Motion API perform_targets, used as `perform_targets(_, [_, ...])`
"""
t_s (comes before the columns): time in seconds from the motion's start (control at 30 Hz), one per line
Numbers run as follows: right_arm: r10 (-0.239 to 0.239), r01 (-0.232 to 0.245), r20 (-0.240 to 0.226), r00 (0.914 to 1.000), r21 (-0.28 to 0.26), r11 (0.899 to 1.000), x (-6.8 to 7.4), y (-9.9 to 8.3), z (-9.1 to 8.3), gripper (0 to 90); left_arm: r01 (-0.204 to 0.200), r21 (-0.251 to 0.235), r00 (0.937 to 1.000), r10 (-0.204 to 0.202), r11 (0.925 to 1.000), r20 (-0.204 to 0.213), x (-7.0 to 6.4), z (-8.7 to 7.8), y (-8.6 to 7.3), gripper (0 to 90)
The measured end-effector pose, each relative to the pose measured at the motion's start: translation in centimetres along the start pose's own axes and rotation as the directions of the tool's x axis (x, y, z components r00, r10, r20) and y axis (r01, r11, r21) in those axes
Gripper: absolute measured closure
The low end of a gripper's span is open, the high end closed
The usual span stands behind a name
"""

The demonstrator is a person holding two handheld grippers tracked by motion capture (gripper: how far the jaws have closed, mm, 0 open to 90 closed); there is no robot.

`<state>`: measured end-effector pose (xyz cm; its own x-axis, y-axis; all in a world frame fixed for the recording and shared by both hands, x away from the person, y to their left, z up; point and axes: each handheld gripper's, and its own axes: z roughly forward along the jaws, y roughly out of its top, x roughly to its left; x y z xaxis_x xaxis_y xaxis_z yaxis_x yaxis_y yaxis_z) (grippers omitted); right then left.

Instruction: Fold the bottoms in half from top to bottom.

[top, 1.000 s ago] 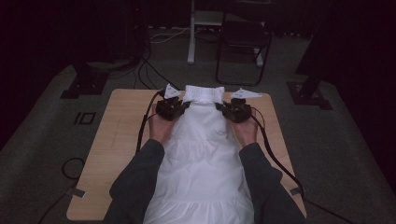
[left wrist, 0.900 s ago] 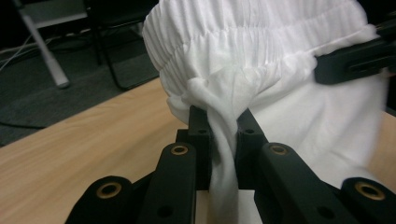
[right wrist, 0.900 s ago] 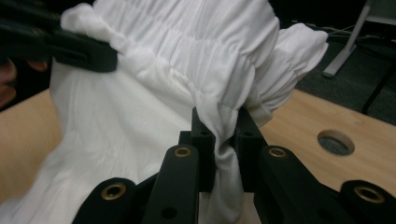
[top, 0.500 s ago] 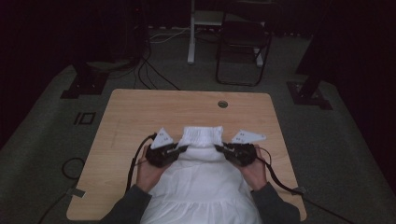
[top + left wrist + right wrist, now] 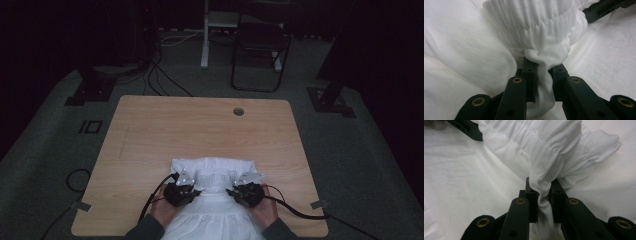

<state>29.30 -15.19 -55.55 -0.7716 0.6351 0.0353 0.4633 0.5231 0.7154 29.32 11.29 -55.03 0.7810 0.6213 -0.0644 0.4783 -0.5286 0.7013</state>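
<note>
The white garment [image 5: 212,200] lies at the near edge of the wooden surface [image 5: 200,130], its gathered, elasticated end folded over toward the person. The left gripper [image 5: 181,191] pinches a bunch of that gathered cloth between its jaws, and the right gripper [image 5: 246,190] pinches another bunch just beside it. Each hand [image 5: 167,210] rests on the fabric behind its gripper.

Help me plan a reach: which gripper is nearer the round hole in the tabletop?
Right. The right gripper sits almost straight below the hole, toward the person; the left gripper is farther off to the hole's left. Both clamp the white garment.
</note>
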Motion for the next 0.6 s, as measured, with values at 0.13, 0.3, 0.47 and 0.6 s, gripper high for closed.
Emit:
perform_targets(0.13, [0.009, -0.009, 0.009, 0.9999, 0.004, 1.0, -0.8, 0.6, 0.8, 80.9, -0.001, 0.002, 0.9995, 0.001, 1.0, -0.03, 0.4, 0.3, 0.4, 78.5])
perform_targets(0.3, [0.012, -0.012, 0.024, 0.9996, 0.003, 1.0, -2.3, 1.9, 1.9, 80.9, 0.01, 0.008, 0.9978, -0.01, 0.9999, -0.065, 1.5, 0.9, 1.4, 78.4])
perform_targets(0.47, [0.026, -0.026, 0.038, 0.999, 0.002, 1.0, -3.9, 3.3, 3.1, 80.9, 0.029, 0.001, 0.9962, -0.029, 0.9996, -0.082, 3.7, 1.8, 2.4, 78.4])
perform_targets(0.6, [0.045, -0.046, 0.05, 0.9977, 0.007, 0.999, -5.1, 4.6, 4.2, 80.9, 0.02, 0.006, 0.9943, -0.019, 0.9998, -0.105, 5.2, 2.5, 3.4, 78.4])
